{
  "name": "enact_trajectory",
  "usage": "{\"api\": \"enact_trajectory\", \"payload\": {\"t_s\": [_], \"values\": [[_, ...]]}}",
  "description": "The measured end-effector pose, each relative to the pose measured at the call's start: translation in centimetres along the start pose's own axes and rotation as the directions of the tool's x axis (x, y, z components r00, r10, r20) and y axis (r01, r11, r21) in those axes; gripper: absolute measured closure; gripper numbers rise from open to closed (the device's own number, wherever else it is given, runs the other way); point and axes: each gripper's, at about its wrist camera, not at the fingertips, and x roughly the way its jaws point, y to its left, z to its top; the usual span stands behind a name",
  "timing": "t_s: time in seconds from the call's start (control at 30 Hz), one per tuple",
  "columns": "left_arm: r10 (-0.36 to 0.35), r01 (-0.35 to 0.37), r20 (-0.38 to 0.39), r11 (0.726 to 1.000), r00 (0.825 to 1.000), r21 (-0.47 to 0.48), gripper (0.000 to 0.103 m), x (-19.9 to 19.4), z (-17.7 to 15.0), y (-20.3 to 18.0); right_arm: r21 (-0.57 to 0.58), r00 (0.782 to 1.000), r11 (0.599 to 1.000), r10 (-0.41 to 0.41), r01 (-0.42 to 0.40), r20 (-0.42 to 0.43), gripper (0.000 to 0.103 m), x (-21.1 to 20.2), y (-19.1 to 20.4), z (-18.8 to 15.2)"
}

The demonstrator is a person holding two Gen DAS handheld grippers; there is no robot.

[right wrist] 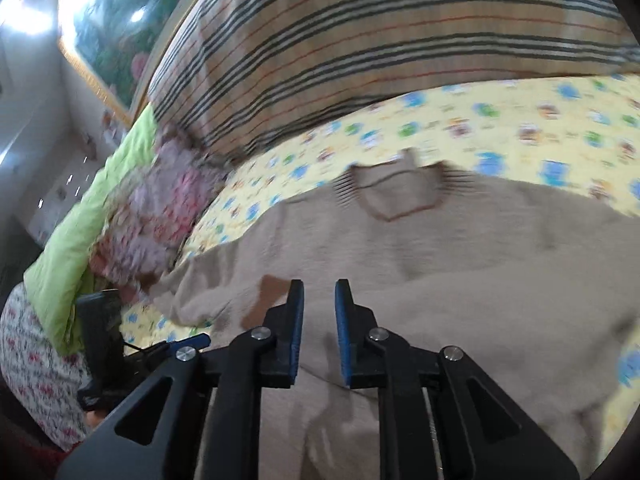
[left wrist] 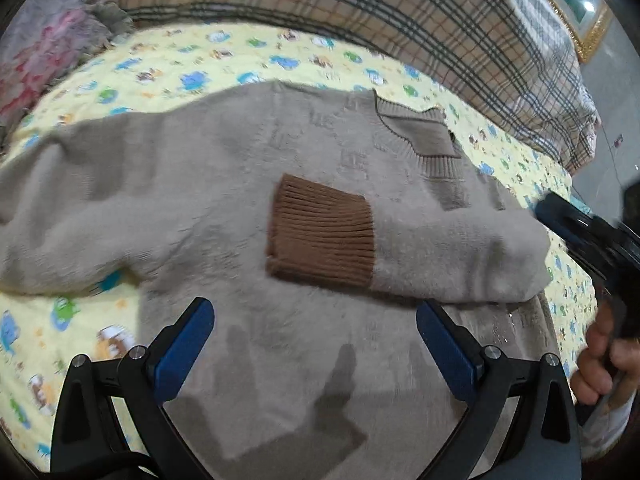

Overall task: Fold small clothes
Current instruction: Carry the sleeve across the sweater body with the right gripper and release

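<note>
Beige fuzzy knit sweater (left wrist: pixel 224 184) is lying spread flat on the yellow cartoon-print bedsheet (left wrist: pixel 168 60), neckline (left wrist: pixel 416 136) pointing toward the plaid beige blanket (left wrist: pixel 400 20) at the far side. One sleeve is lying folded across the chest, its brown ribbed cuff (left wrist: pixel 322 236) resting mid-body; the other sleeve is stretching out over the sheet at the left of the left wrist view. Left gripper (left wrist: pixel 314 338) is hovering over the sweater's lower body, blue-padded jaws spread wide, holding nothing. Right gripper (right wrist: pixel 319 312) is hanging above the sweater too, jaws narrowed but with a clear gap showing between the pads, nothing pinched between them. Person's right hand (left wrist: pixel 600 364) is showing at the edge of the left view, gripping the handle. Pink floral fleece (right wrist: pixel 156 216) and light green quilt (right wrist: pixel 92 220) are bunching beside the sheet. Both views are motion-blurred.
</note>
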Motion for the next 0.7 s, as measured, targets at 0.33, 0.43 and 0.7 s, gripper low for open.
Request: {"api": "enact_trajectory", "payload": {"t_s": [0.33, 0.43, 0.7], "values": [[-0.101, 0.101, -0.018, 0.994, 0.995, -0.031, 0.061, 5.8, 5.3, -1.5, 0.126, 0.989, 0.990, -0.072, 0.056, 0.127, 0.072, -6.1, -3.3, -2.6], [-0.104, 0.104, 0.003, 0.995, 0.995, 0.007, 0.099, 5.5, 5.6, -2.8, 0.161, 0.985, 0.985, -0.090, 0.066, 0.147, 0.072, -6.7, -4.0, -3.6], [-0.044, 0.028, 0.302, 0.998, 0.952, 0.057, 0.101, -5.0, 4.7, -1.1, 0.268, 0.964, 0.953, -0.191, 0.138, 0.184, 0.072, -9.0, -7.7, -5.0]]}}
